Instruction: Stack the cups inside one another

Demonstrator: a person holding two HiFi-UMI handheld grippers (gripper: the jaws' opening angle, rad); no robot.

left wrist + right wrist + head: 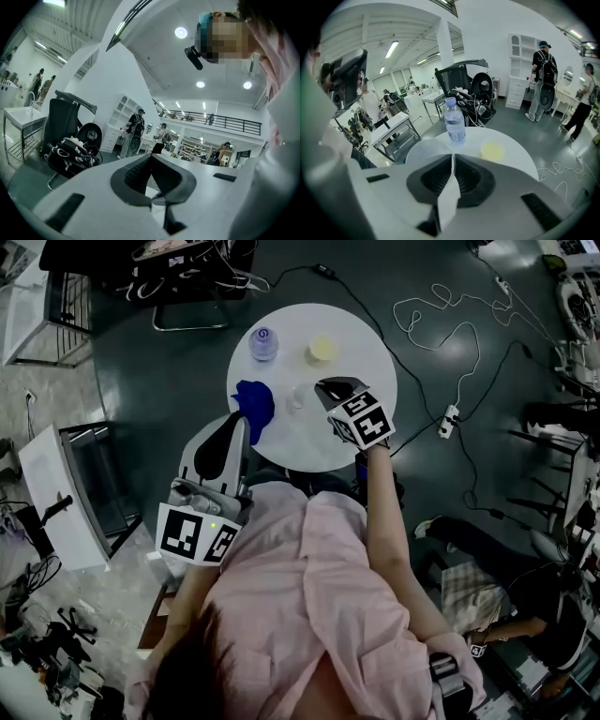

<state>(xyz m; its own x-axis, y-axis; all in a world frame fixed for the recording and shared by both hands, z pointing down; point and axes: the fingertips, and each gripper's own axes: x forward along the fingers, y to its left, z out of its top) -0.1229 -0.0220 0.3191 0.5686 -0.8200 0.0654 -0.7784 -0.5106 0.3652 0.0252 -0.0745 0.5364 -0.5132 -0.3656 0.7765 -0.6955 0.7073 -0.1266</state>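
We see the right gripper [452,161] pinching the wall of the clear cup [423,150], and the left gripper [151,161] pressed together, empty. The right gripper view alone of the two shows the bottle [454,119] and the yellow cup [492,151].

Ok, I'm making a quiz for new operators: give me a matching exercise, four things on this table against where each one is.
1 water bottle
2 yellow cup
3 clear cup
4 blue item

A in the jaws of the right gripper
B far left of the table
C left edge of the table
D far side, right of the water bottle

Pairs: 1-B, 2-D, 3-A, 4-C.
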